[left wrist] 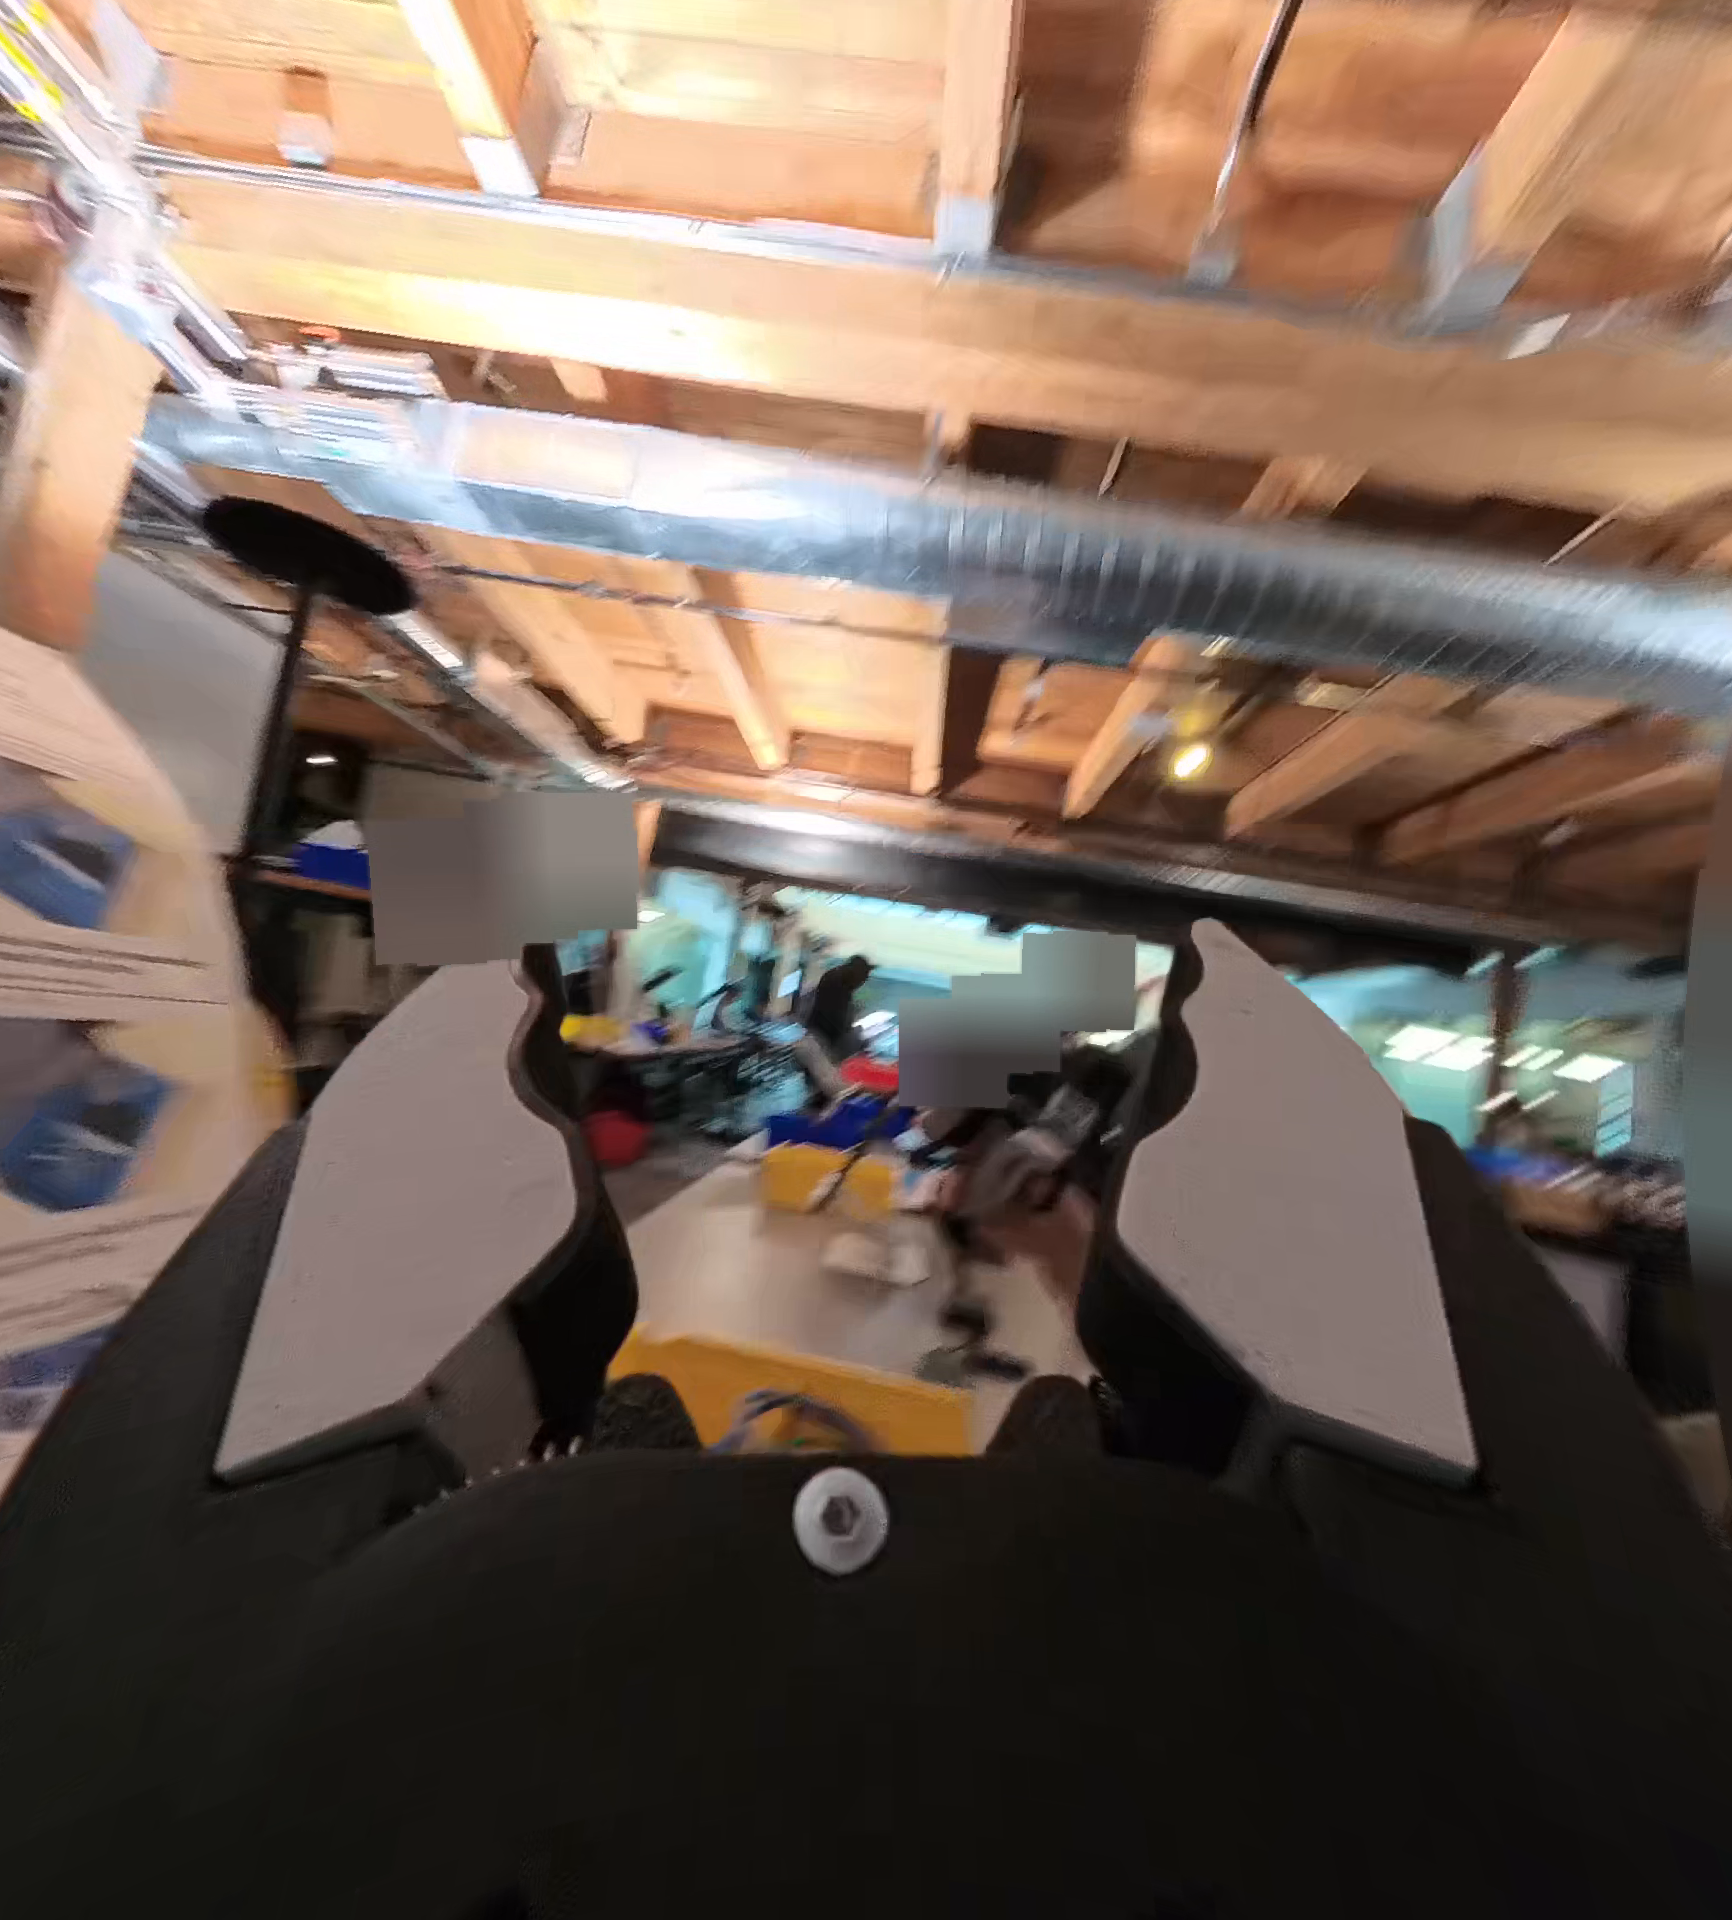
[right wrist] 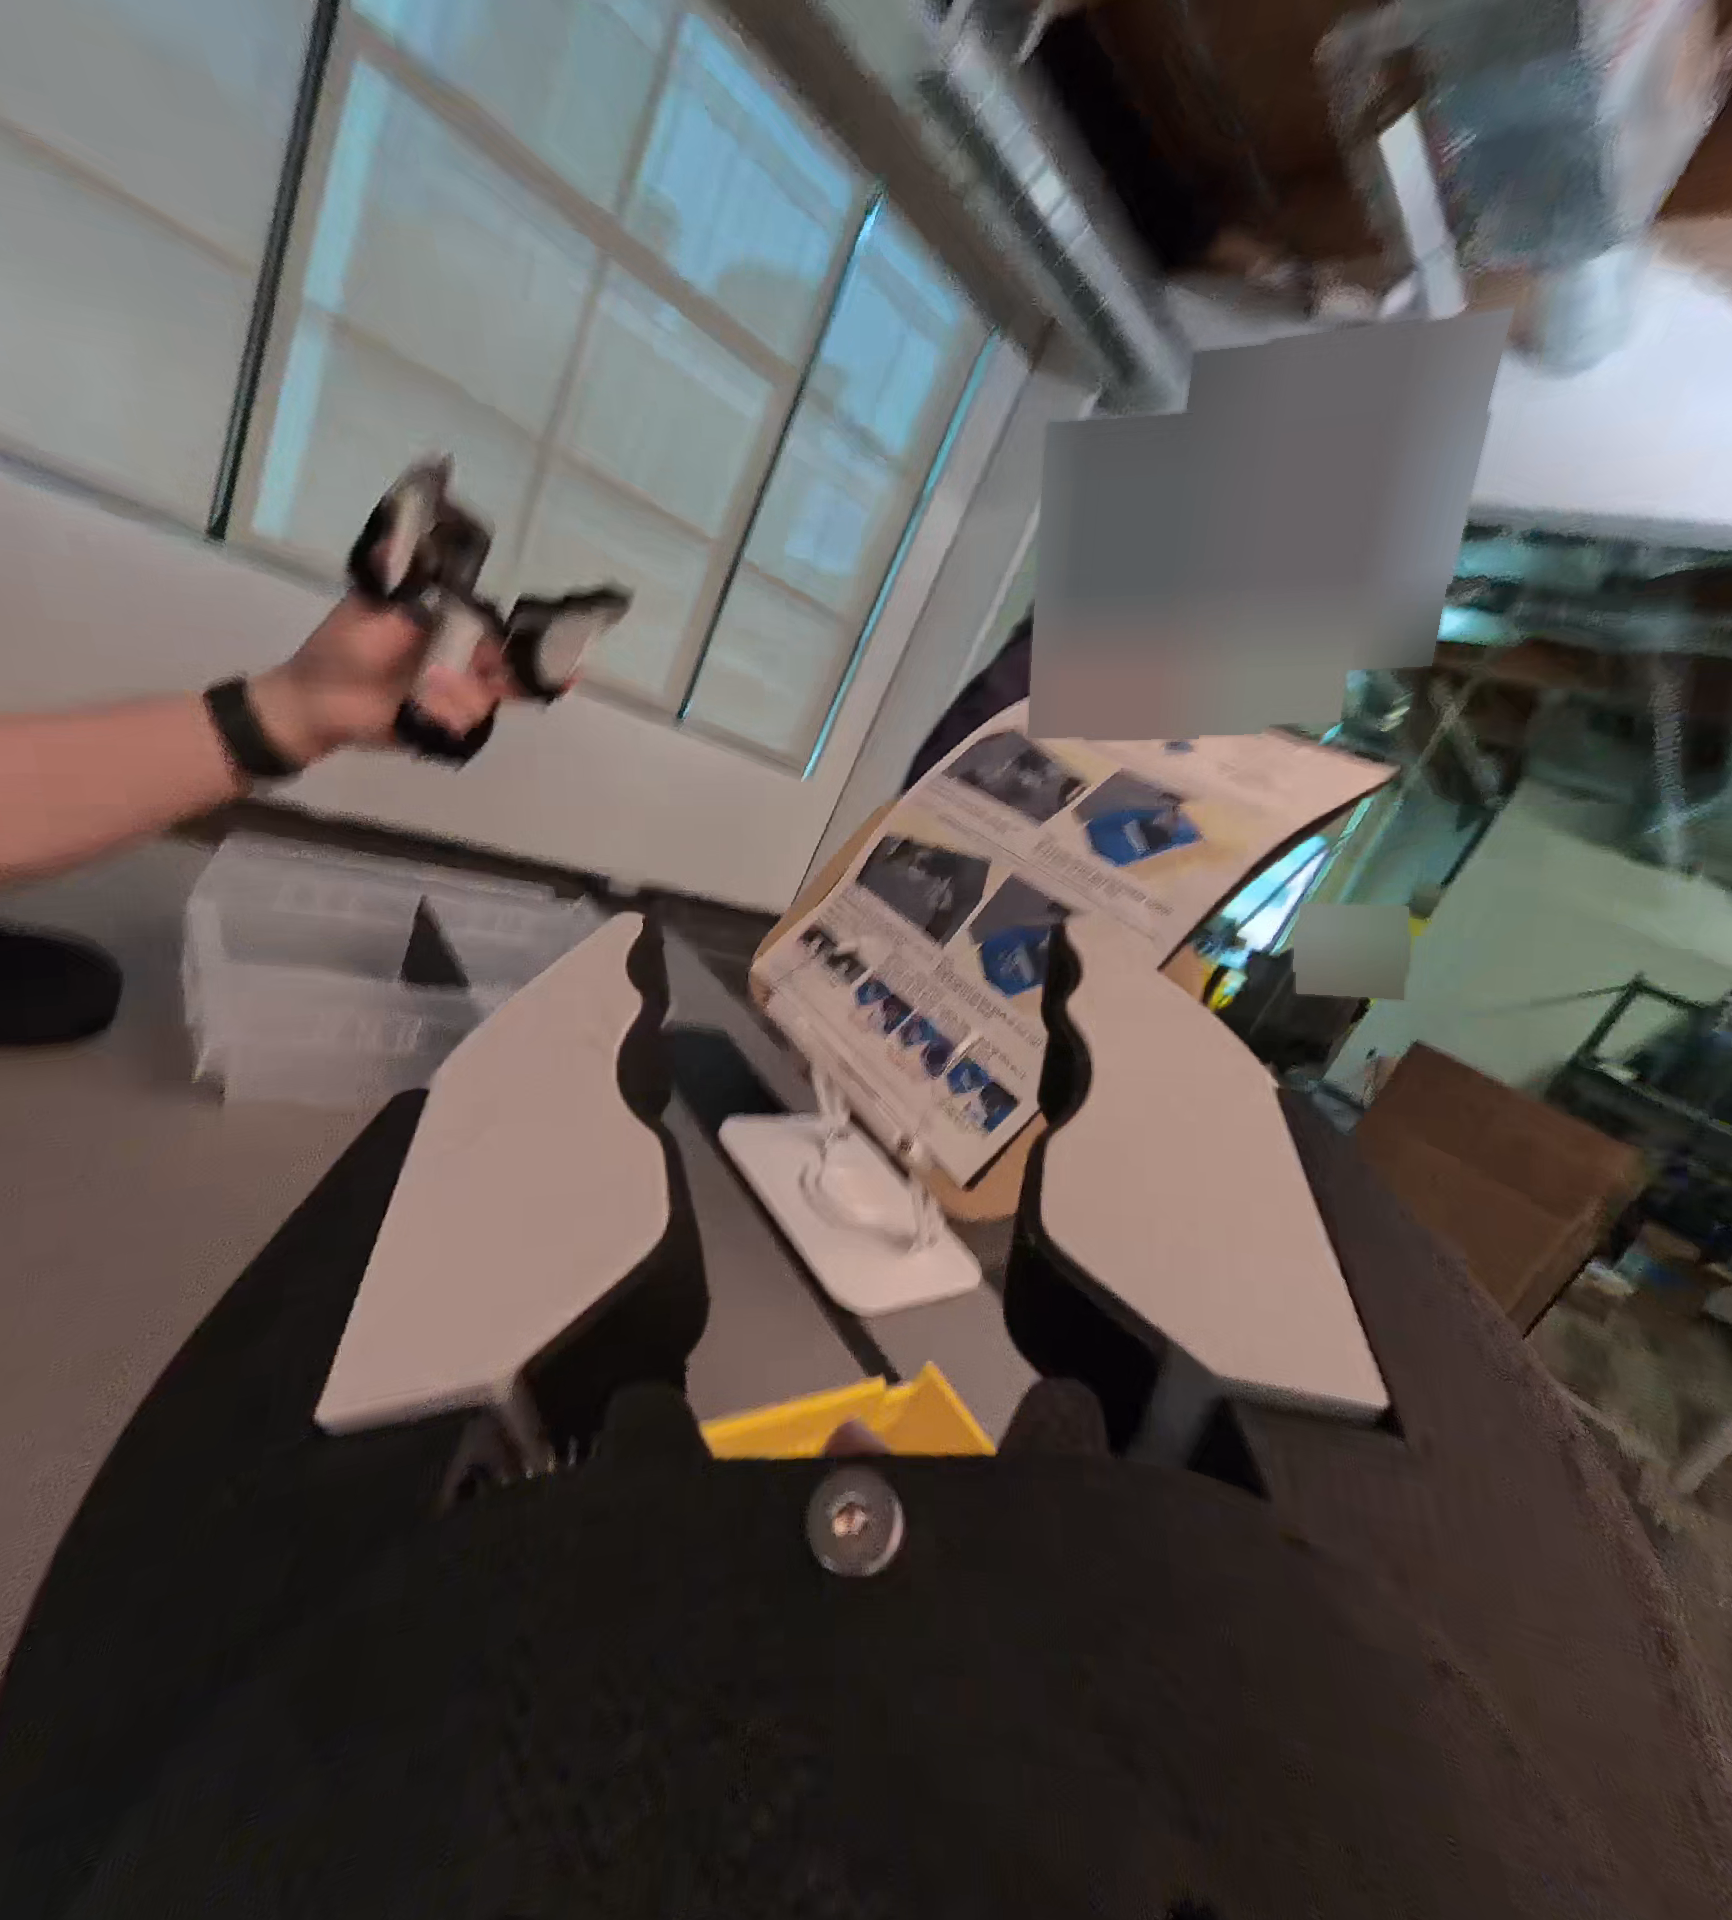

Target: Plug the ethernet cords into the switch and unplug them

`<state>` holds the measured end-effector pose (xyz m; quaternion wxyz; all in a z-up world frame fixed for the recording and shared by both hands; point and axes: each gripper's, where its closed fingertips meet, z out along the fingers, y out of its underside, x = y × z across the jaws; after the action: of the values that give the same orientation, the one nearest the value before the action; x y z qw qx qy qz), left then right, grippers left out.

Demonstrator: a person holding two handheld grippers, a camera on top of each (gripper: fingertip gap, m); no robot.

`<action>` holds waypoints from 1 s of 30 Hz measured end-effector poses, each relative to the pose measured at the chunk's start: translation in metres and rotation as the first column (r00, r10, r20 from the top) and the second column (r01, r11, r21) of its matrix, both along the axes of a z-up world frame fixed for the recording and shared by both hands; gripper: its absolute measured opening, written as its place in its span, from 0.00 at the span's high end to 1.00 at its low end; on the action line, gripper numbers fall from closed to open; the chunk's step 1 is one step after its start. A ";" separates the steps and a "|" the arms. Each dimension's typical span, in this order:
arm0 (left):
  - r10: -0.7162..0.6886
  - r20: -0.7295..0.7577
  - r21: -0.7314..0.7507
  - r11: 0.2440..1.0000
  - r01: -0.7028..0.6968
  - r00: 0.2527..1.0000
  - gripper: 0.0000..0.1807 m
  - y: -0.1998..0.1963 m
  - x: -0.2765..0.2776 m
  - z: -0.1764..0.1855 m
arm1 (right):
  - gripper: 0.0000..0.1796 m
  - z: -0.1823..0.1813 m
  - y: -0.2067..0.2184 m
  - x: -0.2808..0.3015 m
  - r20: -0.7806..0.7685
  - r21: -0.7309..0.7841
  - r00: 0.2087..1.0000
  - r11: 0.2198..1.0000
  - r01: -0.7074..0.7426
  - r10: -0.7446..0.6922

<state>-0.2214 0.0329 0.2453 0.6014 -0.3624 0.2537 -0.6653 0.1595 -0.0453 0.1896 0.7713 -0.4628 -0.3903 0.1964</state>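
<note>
Hand-held gripper (left wrist: 857,987) agape, over grey table (left wrist: 737,1257).

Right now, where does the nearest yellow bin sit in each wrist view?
Left wrist view: yellow bin low centre, between the finger bases of the open left claw.
Right wrist view: only a yellow corner, low centre under the open right claw; likely the same bin.
Shared landmark: the printed sheet, far left there, centre-right here.
</note>
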 end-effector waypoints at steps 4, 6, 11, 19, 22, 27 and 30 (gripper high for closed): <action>0.232 -0.153 0.207 0.958 -0.198 0.961 0.37 0.026 -0.009 0.021 | 0.60 0.010 0.020 -0.010 0.110 -0.150 0.992 0.988 -0.044 0.061; 0.338 -0.185 0.236 0.927 -0.293 0.923 0.36 0.043 -0.019 0.034 | 0.58 0.025 0.017 -0.016 0.037 -0.262 0.984 0.952 -0.157 0.173; 0.602 -0.167 0.360 0.774 -0.520 0.781 0.37 0.066 -0.041 0.056 | 0.55 0.064 0.045 0.006 -0.138 -0.310 0.990 0.947 -0.080 0.038; 0.527 -0.431 0.290 0.850 -0.440 0.732 0.44 0.069 -0.018 0.013 | 0.60 0.072 0.045 0.036 -0.209 -0.380 0.974 0.925 -0.001 -0.085; 0.454 -0.648 0.279 0.889 -0.364 0.612 0.99 0.064 -0.013 -0.027 | 1.00 0.052 0.049 0.076 0.106 -0.191 0.915 0.895 0.404 -0.390; 0.557 -0.532 0.389 0.830 -0.400 0.638 0.52 0.058 0.003 -0.019 | 0.85 0.031 0.033 0.086 0.228 -0.032 0.896 0.917 0.397 -0.380; 0.402 -0.571 0.265 0.915 -0.303 0.716 0.56 0.046 0.025 -0.023 | 0.78 0.045 0.006 0.078 -0.108 -0.204 0.992 0.978 0.040 -0.063</action>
<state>-0.1969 0.0792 0.2221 0.6275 -0.5531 0.4113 -0.3621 0.2373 -0.0389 0.2344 0.7463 -0.5366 -0.3117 0.2408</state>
